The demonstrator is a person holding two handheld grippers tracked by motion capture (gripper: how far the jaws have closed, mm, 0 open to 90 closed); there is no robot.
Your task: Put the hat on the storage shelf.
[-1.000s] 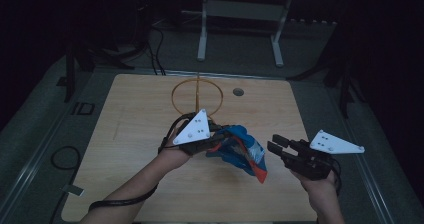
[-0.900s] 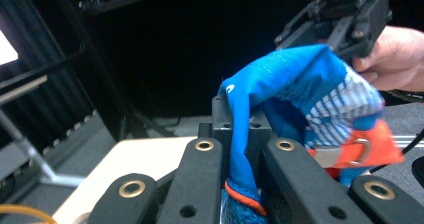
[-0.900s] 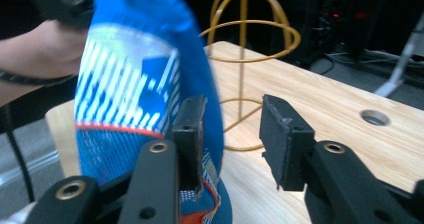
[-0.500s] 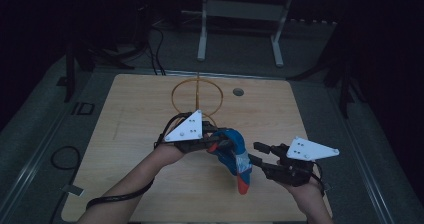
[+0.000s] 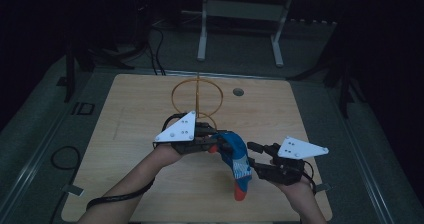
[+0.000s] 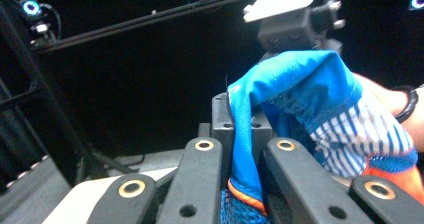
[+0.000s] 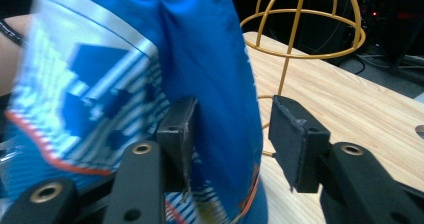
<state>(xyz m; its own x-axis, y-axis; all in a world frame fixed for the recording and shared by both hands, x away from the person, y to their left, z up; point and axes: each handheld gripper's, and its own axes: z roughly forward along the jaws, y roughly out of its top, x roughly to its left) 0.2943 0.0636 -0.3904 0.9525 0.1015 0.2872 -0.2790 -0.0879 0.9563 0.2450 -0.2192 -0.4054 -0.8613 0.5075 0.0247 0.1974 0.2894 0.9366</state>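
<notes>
Item, blue striped sock [image 5: 237, 160]: clamped at its hem by the left hand-held gripper [image 5: 212, 143] above the counter [image 5: 130, 134], now hanging longer; right hand-held gripper [image 5: 256, 156], jaws apart, has closed in to straddle it, likely for a second grip.

The cap [image 7: 150, 74] is smooth, slightly shiny blue cloth; the stand [image 7: 300, 29] glossy gold wire; the table [image 5: 300, 109] matt pale wood.

On my bench [image 5: 125, 149]: one blue striped sock [image 5: 237, 156], one gold wire stand [image 5: 197, 96], and my two tongs, left [image 5: 214, 140] and right [image 5: 254, 154], each topped by one grey plate.
</notes>
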